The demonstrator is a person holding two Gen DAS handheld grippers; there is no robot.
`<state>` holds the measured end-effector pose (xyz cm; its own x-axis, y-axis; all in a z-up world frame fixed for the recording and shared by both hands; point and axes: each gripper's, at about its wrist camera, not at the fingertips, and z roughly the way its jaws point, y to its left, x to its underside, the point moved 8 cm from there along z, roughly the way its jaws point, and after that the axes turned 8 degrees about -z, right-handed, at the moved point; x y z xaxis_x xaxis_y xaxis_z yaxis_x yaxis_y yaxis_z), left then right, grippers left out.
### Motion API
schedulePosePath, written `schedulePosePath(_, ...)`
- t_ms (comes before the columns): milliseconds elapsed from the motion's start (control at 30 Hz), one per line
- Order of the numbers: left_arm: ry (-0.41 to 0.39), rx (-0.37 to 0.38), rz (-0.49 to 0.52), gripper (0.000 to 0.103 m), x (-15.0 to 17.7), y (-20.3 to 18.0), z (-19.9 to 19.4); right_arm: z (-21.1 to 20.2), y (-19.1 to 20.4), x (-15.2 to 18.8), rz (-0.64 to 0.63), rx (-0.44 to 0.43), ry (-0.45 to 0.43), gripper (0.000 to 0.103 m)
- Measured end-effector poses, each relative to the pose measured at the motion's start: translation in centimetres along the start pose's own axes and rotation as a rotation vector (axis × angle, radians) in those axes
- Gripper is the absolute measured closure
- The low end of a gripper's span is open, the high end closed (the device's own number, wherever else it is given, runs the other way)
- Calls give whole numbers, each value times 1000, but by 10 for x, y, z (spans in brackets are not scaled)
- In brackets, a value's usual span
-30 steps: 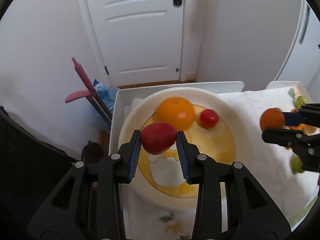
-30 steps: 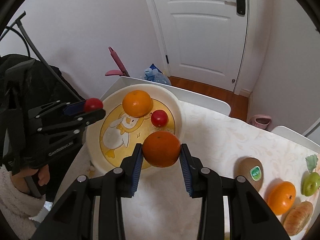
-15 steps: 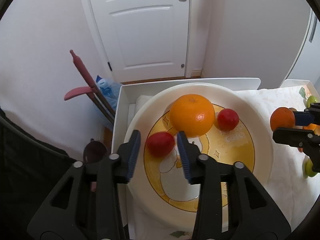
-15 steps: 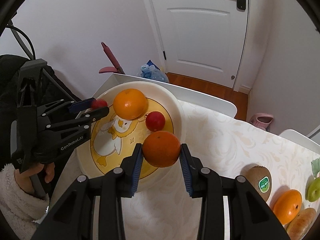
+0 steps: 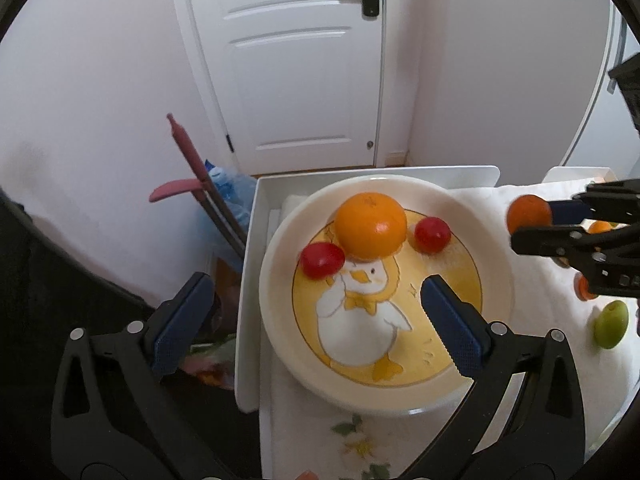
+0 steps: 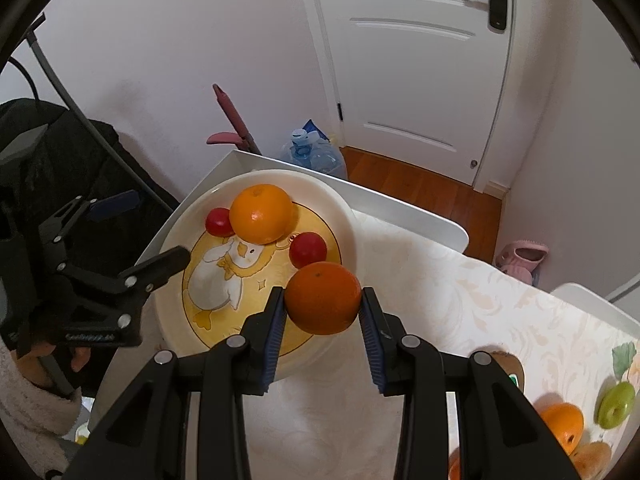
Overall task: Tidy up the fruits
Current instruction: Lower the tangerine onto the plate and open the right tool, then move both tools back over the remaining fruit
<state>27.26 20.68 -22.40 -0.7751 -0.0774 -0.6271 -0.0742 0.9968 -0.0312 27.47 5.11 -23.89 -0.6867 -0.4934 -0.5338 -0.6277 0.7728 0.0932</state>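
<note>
A cream plate [image 5: 496, 248] [image 6: 344, 216] with a duck picture holds a large orange [image 5: 370, 226] [image 6: 262, 214] and two red fruits [image 5: 322, 260] [image 5: 432, 234] [image 6: 307, 249] beside it. My left gripper [image 5: 312, 312] is open wide and empty, over the plate's near left side; it also shows in the right wrist view [image 6: 148, 232]. My right gripper [image 6: 322, 320] is shut on a darker orange [image 6: 323, 298] [image 5: 527, 213] and holds it above the plate's near right rim.
On the floral cloth [image 6: 460, 304] to the right lie a kiwi [image 6: 510, 364], a green fruit [image 6: 616, 404] [image 5: 610, 324], an orange [image 6: 562, 426] and a brown fruit [image 6: 592, 456]. The white table edge [image 5: 250, 280] drops to the floor at left. A water bottle [image 6: 314, 154] and a door [image 5: 300, 60] stand beyond.
My left gripper opened, left the red fruit on the plate beside the large orange, and drew back. My right gripper brought its orange closer over the plate's rim.
</note>
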Motion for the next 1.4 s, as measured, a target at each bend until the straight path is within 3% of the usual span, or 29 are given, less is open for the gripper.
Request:
schedulePosePath(433,59,4,-88,0,35,5,-13,34,13,0,-166,6,55,69)
schedulePosePath(700,62,-9,-112,0,44,11,-17,43,20,3,-204,10,60,69)
schedulePosePath(733,51,-12,-115,0,43,12,-20,42,20,3,-201,9,57,66)
schedulePosePath(767,47,-9,-117,0,42,12,-22,40,21,2,-196,3,50,48)
schedulePosePath(800,44,-9,-118,0,42,12,-24,38,21,2,-190,-3,41,37)
schedulePosePath(833,43,-10,-118,0,41,13,-26,36,21,1,-184,-9,28,17)
schedulePosePath(867,42,-10,-116,0,41,13,-27,31,21,0,-177,-14,8,10)
schedulePosePath(1400,-34,-20,-41,0,23,1,-80,-26,27,0,-89,21,-63,10)
